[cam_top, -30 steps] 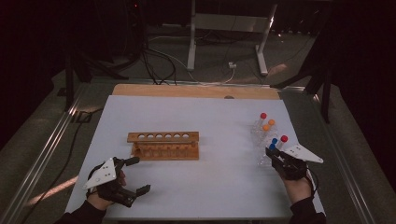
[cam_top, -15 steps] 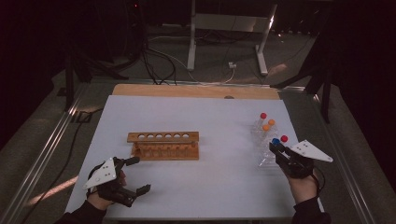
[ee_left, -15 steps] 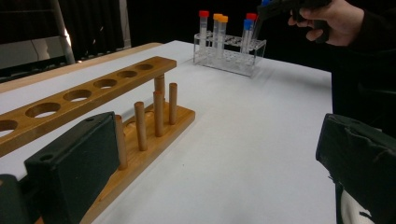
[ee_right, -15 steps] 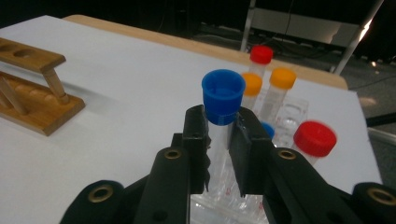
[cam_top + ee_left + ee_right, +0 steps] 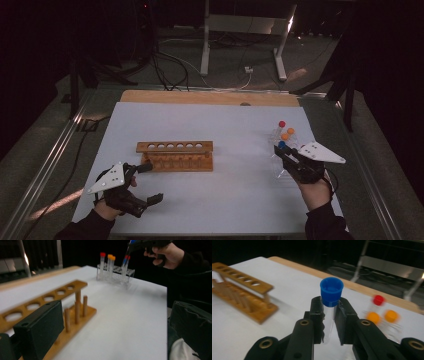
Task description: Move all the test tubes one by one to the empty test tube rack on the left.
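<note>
Right tool [image 5: 329,322] lifted, clamping blue-capped tube [image 5: 331,300]

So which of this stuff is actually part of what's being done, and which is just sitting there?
In use:
- blue-capped tube, pinched by the right gripper
- clear rack with red- and orange-capped tubes
- wooden rack, holes empty
- left gripper, open beside it

Lying about:
- cables on the floor
- metal stand behind the table

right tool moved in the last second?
Yes. The right tool, shut on the blue-capped tube, has drifted slightly up the high view, toward the clear rack, whose red-capped tube stayed put.
</note>
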Demonstrator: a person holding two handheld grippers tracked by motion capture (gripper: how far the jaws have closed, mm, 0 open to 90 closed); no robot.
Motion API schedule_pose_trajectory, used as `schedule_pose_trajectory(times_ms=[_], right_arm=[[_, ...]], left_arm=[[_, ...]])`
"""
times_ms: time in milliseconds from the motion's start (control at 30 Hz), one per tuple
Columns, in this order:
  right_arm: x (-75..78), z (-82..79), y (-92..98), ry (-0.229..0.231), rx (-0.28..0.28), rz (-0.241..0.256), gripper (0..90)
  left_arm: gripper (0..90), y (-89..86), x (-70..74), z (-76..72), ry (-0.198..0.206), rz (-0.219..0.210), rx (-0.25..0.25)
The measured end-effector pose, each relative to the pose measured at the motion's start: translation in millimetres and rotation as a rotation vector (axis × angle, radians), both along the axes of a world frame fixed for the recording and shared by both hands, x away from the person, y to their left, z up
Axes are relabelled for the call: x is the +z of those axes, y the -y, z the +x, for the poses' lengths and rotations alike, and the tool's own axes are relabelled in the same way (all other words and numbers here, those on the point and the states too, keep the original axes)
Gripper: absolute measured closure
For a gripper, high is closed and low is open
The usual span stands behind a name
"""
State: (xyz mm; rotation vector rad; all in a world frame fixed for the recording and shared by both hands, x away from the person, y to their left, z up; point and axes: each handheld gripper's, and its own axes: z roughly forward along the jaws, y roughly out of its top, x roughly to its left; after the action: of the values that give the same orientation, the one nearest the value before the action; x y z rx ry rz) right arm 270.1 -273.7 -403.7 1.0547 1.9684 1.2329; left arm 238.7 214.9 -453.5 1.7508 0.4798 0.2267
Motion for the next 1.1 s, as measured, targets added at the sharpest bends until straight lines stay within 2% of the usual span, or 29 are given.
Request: schedule_pose_trajectory(times_ms=[133, 267, 333, 400, 567, 767, 867, 1067, 1100], right_arm=[[-0.7, 3.1, -17.6, -0.023, 0.075, 0.005, 76.6], [-2.8, 3.3, -32.1, -0.043, 0.143, 0.009, 76.6], [-4.2, 2.8, -37.8, -0.049, 0.170, 0.008, 76.6], [-6.8, 1.1, -48.4, -0.075, 0.218, 0.015, 76.6], [-10.0, -0.8, -61.7, -0.094, 0.273, 0.003, 76.6], [-11.2, -3.1, -79.2, -0.112, 0.344, 0.000, 76.6], [-10.4, -3.5, -83.1, -0.113, 0.360, 0.002, 76.6], [-7.4, -5.2, -94.5, -0.110, 0.399, -0.003, 76.6], [-7.0, -5.6, -98.1, -0.108, 0.412, -0.006, 76.6]], left_arm=[[0.5, 8.9, 12.7, 7.1, -0.006, 0.005, -0.016], [0.5, 20.9, 25.1, 15.2, -0.024, -0.012, -0.028], [0.5, 27.5, 31.5, 17.8, -0.017, -0.005, -0.050], [0.5, 34.3, 37.7, 20.4, -0.018, 0.000, -0.068], [0.6, 52.9, 49.3, 26.7, -0.011, 0.026, -0.102], [1.8, 74.9, 55.9, 35.1, -0.017, 0.039, -0.145], [1.8, 86.6, 57.7, 38.8, -0.017, 0.052, -0.155], [7.8, 106.8, 59.9, 44.0, -0.008, 0.051, -0.176], [11.4, 110.0, 60.3, 44.5, -0.003, 0.057, -0.175]])
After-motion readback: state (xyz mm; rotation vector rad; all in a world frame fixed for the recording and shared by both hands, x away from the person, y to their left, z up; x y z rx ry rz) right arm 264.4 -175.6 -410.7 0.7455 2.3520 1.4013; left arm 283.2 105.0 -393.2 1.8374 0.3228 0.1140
